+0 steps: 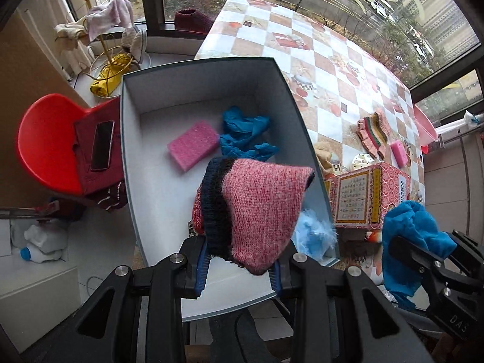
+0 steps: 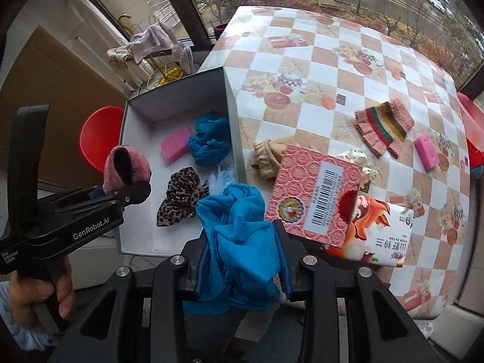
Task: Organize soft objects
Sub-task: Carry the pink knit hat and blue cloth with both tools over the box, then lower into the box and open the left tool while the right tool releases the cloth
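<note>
Closest to the lens, the left hand-held gripper point(image 1: 239, 267) is clenched on one pink knit sock point(image 1: 263, 208) with a dark navy cuff, which hangs over the near part of the open grey box point(image 1: 130, 139). One right hand-held gripper point(image 2: 243, 261) is likewise clenched on a bunched blue cloth point(image 2: 239, 242), held just outside the box's near right corner, above the tabletop point(image 2: 332, 69) edge.

Inside the box lie one pink sponge point(image 1: 193, 145), one crumpled blue cloth piece point(image 1: 245, 134), one leopard-print scrunchie point(image 2: 181, 195) and one pale blue fluffy item point(image 2: 222, 178), the last partly hidden behind the held things in both views.

On the checkered tabletop, well apart from the box, sit one pair of striped pink knit socks point(image 2: 384, 125), a second pink sponge point(image 2: 426, 152), one beige ruffled fabric piece point(image 2: 266, 155) and a white dotted item point(image 2: 355, 155) whose kind I cannot tell. One red patterned carton point(image 2: 314, 199) stands between the box and those things, partly covering the beige and white pieces; a printed packet point(image 2: 378, 234) lies touching it.

Beyond the box stand one red chair point(image 1: 45, 145) bearing a dark red cloth and a phone point(image 1: 102, 145), and a gold wire rack point(image 1: 106, 57) draped with cloths. A person's hand point(image 2: 36, 296) grips the left tool's handle
</note>
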Available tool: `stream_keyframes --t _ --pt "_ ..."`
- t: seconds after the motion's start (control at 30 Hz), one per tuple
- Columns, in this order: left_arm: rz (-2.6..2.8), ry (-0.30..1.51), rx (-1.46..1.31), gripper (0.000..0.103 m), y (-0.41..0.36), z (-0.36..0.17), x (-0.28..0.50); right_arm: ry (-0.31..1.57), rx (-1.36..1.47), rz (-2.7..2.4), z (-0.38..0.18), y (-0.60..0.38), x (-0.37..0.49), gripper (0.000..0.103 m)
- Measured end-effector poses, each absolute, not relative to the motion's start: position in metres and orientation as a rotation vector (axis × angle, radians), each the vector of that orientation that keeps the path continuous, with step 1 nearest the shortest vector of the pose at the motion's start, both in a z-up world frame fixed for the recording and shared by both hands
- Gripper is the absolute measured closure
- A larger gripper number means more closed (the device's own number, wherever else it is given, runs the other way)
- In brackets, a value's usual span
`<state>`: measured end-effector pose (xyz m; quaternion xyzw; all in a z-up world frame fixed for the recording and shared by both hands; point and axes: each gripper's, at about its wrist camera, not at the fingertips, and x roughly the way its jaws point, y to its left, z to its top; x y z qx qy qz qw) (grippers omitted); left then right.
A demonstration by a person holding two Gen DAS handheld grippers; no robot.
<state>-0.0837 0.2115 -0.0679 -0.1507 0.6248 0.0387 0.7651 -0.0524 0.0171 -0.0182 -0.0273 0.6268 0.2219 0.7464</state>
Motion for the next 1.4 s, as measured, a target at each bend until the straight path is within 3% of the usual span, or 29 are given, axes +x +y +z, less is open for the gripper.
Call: stream_keyframes --t 0.6,1.4 --pt "0.205 1.296 -0.369 0.068 0.263 -0.062 -0.066 1.392 -0.139 0.627 -0.018 0.104 -0.016 0.065" --pt "0.262 1.331 -0.351 0.068 0.278 -0.083 -0.018 1.422 -0.097 0.598 -0.035 0.141 0.046 0.065"
